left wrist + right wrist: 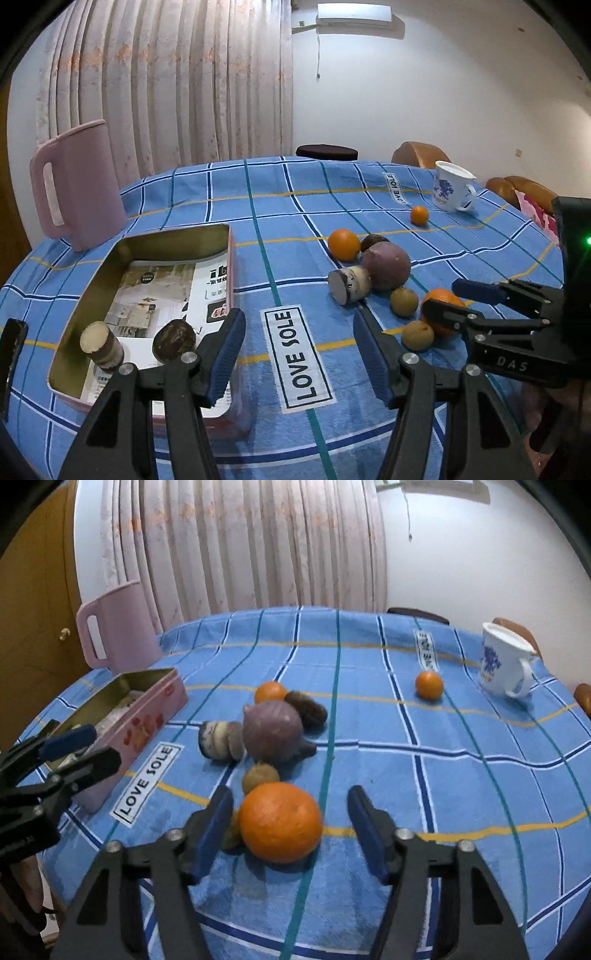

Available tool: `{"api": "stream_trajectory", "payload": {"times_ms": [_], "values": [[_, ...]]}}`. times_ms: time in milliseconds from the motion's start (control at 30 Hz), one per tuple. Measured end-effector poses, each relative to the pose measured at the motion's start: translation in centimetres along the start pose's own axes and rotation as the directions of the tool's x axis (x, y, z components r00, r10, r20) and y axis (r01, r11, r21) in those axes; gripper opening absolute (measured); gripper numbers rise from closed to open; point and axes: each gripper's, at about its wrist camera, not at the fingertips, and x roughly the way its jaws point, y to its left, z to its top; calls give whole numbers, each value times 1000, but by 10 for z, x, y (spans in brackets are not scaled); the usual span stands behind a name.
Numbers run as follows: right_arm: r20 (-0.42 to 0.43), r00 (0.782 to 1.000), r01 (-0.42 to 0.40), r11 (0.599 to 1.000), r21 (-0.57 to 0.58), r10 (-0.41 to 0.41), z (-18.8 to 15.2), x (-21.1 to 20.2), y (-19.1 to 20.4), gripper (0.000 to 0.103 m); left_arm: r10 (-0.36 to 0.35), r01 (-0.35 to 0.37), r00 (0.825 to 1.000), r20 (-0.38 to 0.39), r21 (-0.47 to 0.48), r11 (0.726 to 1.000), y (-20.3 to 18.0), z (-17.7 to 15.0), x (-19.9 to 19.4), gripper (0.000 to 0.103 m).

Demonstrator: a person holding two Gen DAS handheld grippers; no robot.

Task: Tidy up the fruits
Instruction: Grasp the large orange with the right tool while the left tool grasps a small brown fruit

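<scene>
A pink tin box [86, 280] lies open at the left and holds a cut tuber piece [101, 345] and a dark round fruit [174, 339]. My left gripper [299, 354] is open and empty beside the box. My right gripper [291, 827] is open around a large orange [280, 821], jaws apart from it; it shows in the left wrist view [458, 299] too. Behind the orange lie a small brown fruit [260, 775], a big purple fruit [273, 729], a cut tuber [221, 740], a second orange [270, 692] and a dark fruit [306, 709]. A small orange [429, 685] sits apart.
A pink pitcher [79, 184] stands at the back left behind the box. A white mug with a blue pattern [504, 664] stands at the back right. The table [480, 794] has a blue checked cloth. Chairs [421, 153] stand beyond its far edge.
</scene>
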Motion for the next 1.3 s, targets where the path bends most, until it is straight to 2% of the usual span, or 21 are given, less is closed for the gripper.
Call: {"api": "stream_trajectory", "payload": {"times_ms": [67, 167, 333, 400, 500, 667, 833, 967, 1033, 1067, 1100, 1133, 1200, 1300], "values": [[-22, 999, -32, 999, 18, 32, -3, 2, -4, 57, -8, 8, 1000, -1, 0, 1000, -3, 0, 0, 62], [-38, 996, -83, 996, 40, 84, -3, 5, -8, 50, -24, 24, 1000, -1, 16, 1000, -11, -1, -1, 62], [23, 999, -40, 998, 41, 39, -5, -8, -7, 50, -44, 44, 999, -3, 42, 998, -24, -1, 1, 62], [47, 999, 13, 999, 43, -15, -6, -14, -11, 49, -54, 55, 998, -12, 43, 998, -27, 0, 4, 62], [64, 994, 82, 995, 49, -85, -8, -21, -22, 49, -85, 86, 996, -32, 38, 996, -34, 0, 10, 62], [77, 987, 134, 988, 74, -140, -9, -27, -40, 49, -150, 153, 985, -83, 31, 988, -48, -1, 24, 62], [78, 988, 128, 987, 101, -136, -10, -29, -51, 50, -194, 198, 973, -128, 13, 980, -57, -1, 36, 62], [77, 991, 100, 987, 122, -110, -10, -29, -56, 50, -210, 218, 968, -136, 47, 975, -69, -1, 39, 62], [75, 991, 97, 988, 121, -106, -10, -29, -56, 50, -217, 228, 963, -157, 55, 972, -74, -2, 45, 54], [74, 992, 95, 988, 119, -105, -10, -29, -56, 50, -216, 230, 960, -175, 61, 971, -76, -3, 48, 42], [74, 992, 95, 989, 117, -104, -11, -29, -55, 49, -217, 232, 957, -193, 64, 971, -77, -4, 51, 38], [74, 992, 94, 989, 116, -103, -11, -28, -55, 49, -219, 236, 955, -201, 64, 970, -77, -4, 53, 37], [74, 992, 95, 990, 107, -103, -11, -29, -54, 49, -227, 243, 953, -202, 60, 968, -77, -4, 53, 30], [83, 991, 96, 991, 92, -104, -12, -30, -50, 50, -230, 243, 955, -189, 47, 969, -74, -4, 50, 30]]}}
